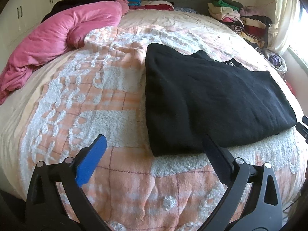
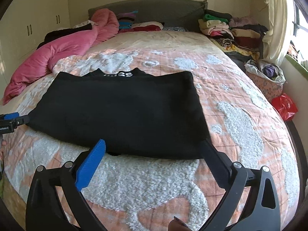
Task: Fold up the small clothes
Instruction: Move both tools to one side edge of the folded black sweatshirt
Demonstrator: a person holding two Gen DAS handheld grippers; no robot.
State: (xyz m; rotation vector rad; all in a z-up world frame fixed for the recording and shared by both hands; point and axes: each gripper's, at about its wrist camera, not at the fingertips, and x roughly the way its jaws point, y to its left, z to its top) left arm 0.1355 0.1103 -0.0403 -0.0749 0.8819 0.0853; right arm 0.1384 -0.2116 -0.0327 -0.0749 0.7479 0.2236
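A black garment (image 1: 211, 100) lies folded flat on the orange and white bedspread (image 1: 107, 100); it also shows in the right wrist view (image 2: 119, 111), with white lettering at its far collar. My left gripper (image 1: 154, 140) is open and empty at the garment's near left corner. My right gripper (image 2: 154, 146) is open and empty over the garment's near right edge. The left gripper's tip (image 2: 13, 119) shows at the garment's left edge in the right wrist view. The right gripper's tip (image 1: 303, 127) shows at the far right of the left wrist view.
A pink duvet (image 1: 63, 36) lies bunched at the bed's left. Stacks of folded clothes (image 2: 231, 28) sit at the far right by the headboard (image 2: 154, 9). A basket of clothes (image 2: 267, 79) and a red bag (image 2: 284, 105) stand beside the bed on the right.
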